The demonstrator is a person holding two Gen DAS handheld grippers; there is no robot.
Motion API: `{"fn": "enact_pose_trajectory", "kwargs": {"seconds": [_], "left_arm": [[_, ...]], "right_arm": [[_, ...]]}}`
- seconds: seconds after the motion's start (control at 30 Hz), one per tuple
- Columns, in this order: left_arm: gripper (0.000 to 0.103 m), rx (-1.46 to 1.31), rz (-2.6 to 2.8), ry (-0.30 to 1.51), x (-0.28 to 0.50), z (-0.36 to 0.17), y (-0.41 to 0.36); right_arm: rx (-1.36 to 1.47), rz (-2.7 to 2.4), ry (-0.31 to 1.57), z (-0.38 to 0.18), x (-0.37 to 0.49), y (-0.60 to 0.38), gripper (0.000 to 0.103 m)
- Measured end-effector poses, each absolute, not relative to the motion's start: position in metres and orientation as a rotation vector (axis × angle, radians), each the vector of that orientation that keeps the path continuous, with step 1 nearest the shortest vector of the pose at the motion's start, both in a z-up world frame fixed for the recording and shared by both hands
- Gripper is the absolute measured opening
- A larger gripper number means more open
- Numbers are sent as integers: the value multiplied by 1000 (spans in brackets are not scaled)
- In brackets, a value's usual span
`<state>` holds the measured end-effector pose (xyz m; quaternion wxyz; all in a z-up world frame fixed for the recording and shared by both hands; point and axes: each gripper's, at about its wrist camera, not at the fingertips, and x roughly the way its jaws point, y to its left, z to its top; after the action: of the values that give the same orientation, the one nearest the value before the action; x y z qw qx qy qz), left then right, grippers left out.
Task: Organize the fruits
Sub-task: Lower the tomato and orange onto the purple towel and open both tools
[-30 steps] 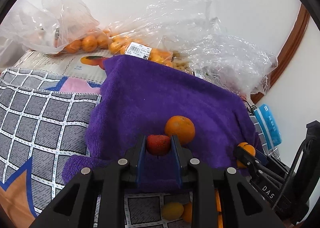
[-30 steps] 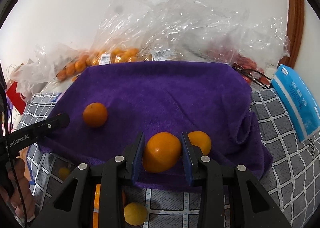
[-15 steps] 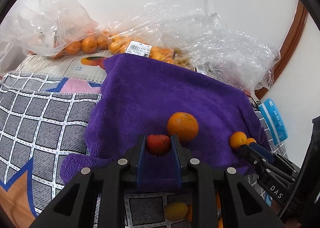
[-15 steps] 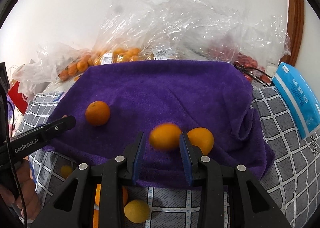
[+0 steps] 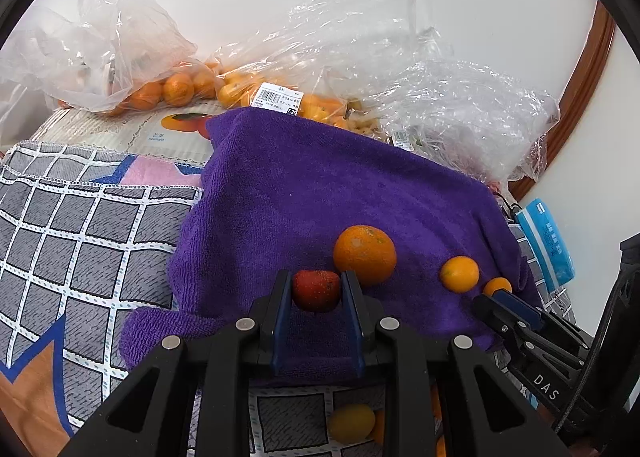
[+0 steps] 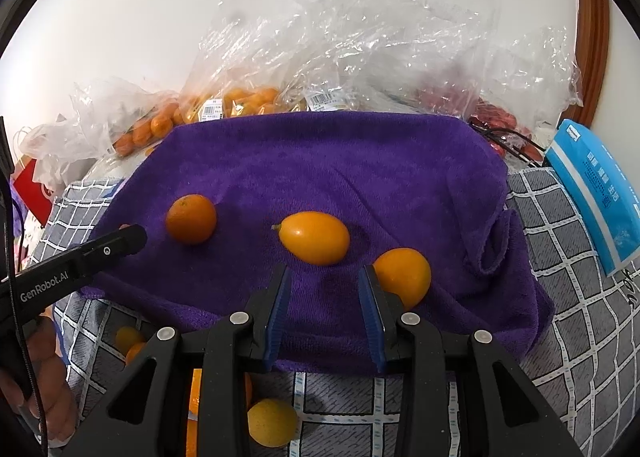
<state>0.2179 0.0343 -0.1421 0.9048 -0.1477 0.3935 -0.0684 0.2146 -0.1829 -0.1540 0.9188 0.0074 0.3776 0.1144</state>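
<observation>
My left gripper (image 5: 316, 280) is shut on a small red fruit (image 5: 316, 291) just above the near part of the purple towel (image 5: 320, 185). A round orange (image 5: 365, 255) lies right behind it. My right gripper (image 6: 324, 273) stands open with nothing between its pads. An oval orange fruit (image 6: 314, 237) rests on the towel (image 6: 320, 161) just beyond its fingertips, and a second one (image 6: 402, 275) lies beside the right finger. The round orange (image 6: 191, 219) sits to the left, close to the left gripper's tip (image 6: 132, 237).
Clear plastic bags of oranges (image 5: 172, 89) and other fruit (image 6: 360, 37) line the wall behind the towel. A blue packet (image 6: 596, 193) lies at the right. A yellow fruit (image 6: 272, 421) and several orange ones sit on the checked cloth (image 5: 80, 225) below the grippers. A hand (image 6: 44, 397) holds the left gripper.
The oval fruit that was between the right gripper's pads now lies on the towel ahead of them. The left gripper keeps its hold on the red fruit.
</observation>
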Motion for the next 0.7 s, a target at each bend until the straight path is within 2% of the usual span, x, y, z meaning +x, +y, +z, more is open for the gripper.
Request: {"fn": "enact_pose_trajectory", "kwargs": {"seconds": [0.27,0.4,0.7], "left_arm": [[26,-324,-149,813,218,-141,36],[37,-319,-164,802,216,-139,33],[45,-358,-165,785,214,-137,39]], "right_arm": [[37,242,770,-152,214,-185,43],[46,252,764,-150,213,-184,50],[64,261,722,-142,207,-187,53]]}}
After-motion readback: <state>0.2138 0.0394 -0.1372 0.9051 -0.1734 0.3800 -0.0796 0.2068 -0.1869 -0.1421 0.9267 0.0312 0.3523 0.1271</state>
